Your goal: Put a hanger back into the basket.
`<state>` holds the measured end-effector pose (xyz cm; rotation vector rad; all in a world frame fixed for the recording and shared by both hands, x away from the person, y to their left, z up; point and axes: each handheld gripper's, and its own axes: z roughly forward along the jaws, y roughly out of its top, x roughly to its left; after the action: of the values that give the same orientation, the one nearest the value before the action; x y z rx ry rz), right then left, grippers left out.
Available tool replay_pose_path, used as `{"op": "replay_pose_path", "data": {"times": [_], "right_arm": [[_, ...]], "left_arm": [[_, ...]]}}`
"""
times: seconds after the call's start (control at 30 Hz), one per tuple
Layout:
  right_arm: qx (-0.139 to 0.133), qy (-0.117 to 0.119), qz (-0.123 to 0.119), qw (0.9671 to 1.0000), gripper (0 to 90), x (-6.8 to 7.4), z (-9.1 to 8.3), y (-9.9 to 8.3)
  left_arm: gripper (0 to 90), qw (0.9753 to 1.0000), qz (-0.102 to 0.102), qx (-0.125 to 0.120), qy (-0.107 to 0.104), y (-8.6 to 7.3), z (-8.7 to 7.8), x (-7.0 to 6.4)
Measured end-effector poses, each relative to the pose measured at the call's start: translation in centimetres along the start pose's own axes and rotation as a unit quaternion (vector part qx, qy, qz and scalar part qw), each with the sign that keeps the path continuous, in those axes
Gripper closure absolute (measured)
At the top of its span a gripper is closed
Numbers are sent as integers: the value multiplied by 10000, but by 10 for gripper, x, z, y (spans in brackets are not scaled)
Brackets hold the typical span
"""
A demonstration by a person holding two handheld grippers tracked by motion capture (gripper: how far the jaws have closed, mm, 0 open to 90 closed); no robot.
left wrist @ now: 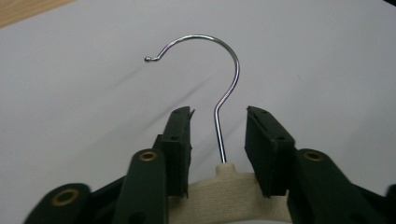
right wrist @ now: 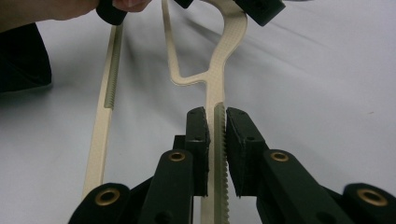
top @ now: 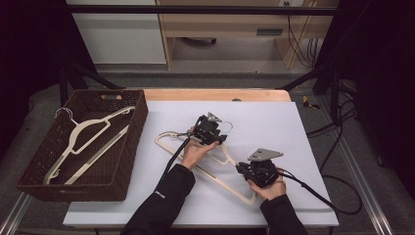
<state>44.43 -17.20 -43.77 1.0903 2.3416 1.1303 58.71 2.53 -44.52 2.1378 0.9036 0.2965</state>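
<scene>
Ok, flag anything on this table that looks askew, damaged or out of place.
Nothing looks damaged or spilled. The only thing slightly askew is the basket, which overhangs the table's left edge with a cream hanger lying inside. The second hanger lies diagonally on the white sheet, with the right tongs shut on its shoulder and the left tongs open around its hook.

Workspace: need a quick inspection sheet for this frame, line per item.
Surface: white sheet on a wooden table.
Job's things: cream hanger flat on the sheet, metal hook pointing away; second cream hanger lying in the brown basket at the sheet's left edge.
Clutter: nothing seen.
Grippers: left tool open, jaws either side of the hook's stem at the neck; right tool shut on the hanger's notched arm.
Cables: one black cable trails from each tool; more on the floor at right.
Surroundings: wooden furniture beyond the table, black frame bars.
</scene>
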Motion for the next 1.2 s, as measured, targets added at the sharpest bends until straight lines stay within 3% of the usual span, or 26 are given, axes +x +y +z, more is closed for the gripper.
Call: {"op": "replay_pose_path", "data": {"times": [0.17,0.23,0.33,0.4,0.9,1.07,1.2], "right_arm": [[1,27,17,10000,800,0,0,0],[-12,46,14,10000,800,1,0,0],[-21,79,38,10000,800,1,-1,0],[-60,115,103,9999,800,1,-2,0],[42,578,309,9978,807,-1,3,-5],[68,768,395,9962,706,-1,4,-4],[-337,798,541,9948,495,-2,2,-1]], "left_arm": [[802,9998,-124,90,-120,0,-1,0],[821,9999,-42,95,-42,1,-2,-2],[828,9999,-103,95,-14,2,-5,-3],[848,9999,-115,2,101,2,-8,-5],[885,9978,44,-599,285,-1,-48,-15],[886,9966,150,-721,355,-5,-58,-19],[886,9960,198,-778,380,-6,-64,-23]]}}
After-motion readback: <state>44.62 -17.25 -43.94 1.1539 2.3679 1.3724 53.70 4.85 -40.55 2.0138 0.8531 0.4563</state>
